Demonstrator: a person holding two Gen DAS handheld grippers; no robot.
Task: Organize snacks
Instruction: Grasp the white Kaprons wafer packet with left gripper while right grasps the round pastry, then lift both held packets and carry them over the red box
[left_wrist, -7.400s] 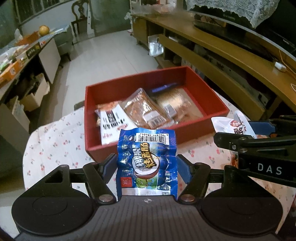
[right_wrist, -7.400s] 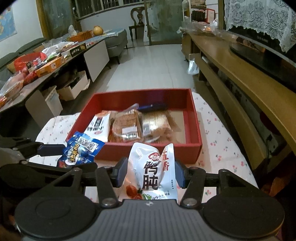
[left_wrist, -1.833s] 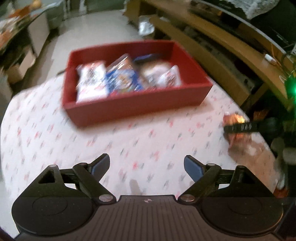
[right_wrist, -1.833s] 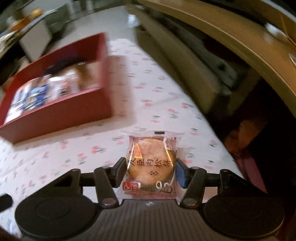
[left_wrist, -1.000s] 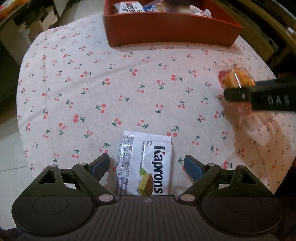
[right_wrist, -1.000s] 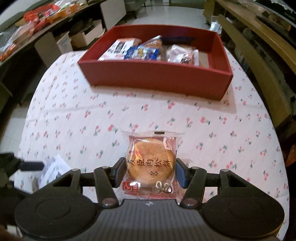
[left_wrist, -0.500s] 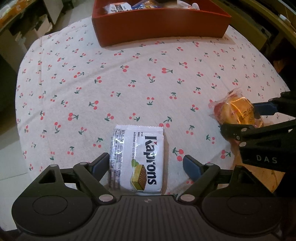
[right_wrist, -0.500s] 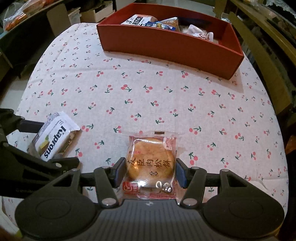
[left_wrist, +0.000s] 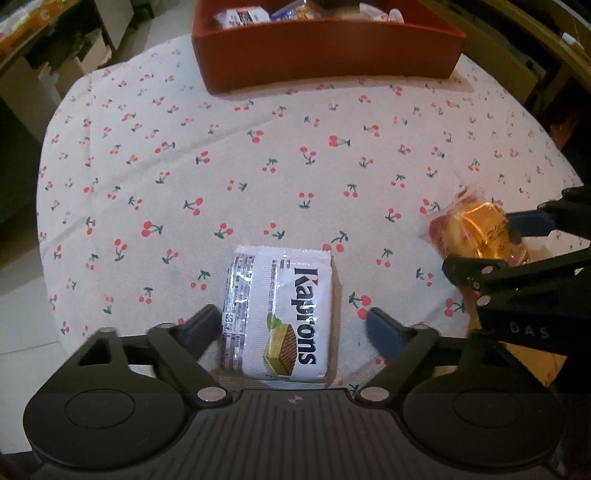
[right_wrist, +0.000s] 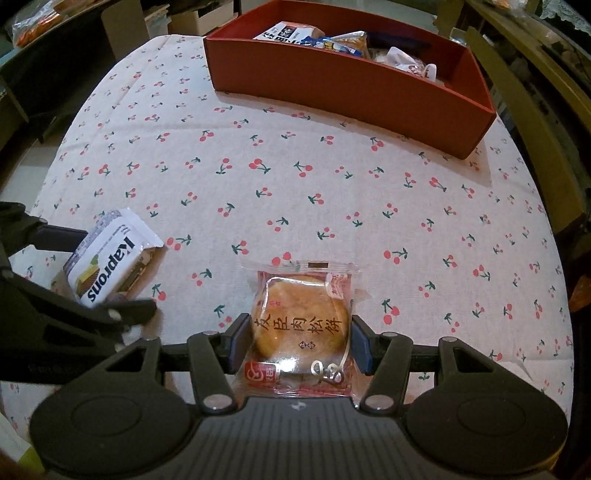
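Observation:
A white Kaprons wafer packet (left_wrist: 280, 314) lies flat on the cherry-print tablecloth (left_wrist: 258, 177) near the front edge. My left gripper (left_wrist: 291, 319) straddles it with the jaws closing. The left finger is at the packet's edge, and a gap still shows at the blue right pad (left_wrist: 380, 332). In the right wrist view the same packet (right_wrist: 107, 266) sits between the left gripper's fingers (right_wrist: 118, 269). My right gripper (right_wrist: 300, 345) is shut on a round cake in a clear wrapper (right_wrist: 301, 321), just above the cloth. From the left wrist, that cake (left_wrist: 476, 229) shows at the right.
A red box (right_wrist: 351, 88) holding several snack packets stands at the table's far end, its front wall (left_wrist: 332, 55) facing me. The table drops off to the floor on the left. Wooden furniture (right_wrist: 535, 74) runs along the right, cardboard boxes (left_wrist: 92, 44) at far left.
The left gripper's jaws have narrowed around the wafer packet. The right gripper, still holding the cake, has settled lower beside the left gripper, farther back from the red box.

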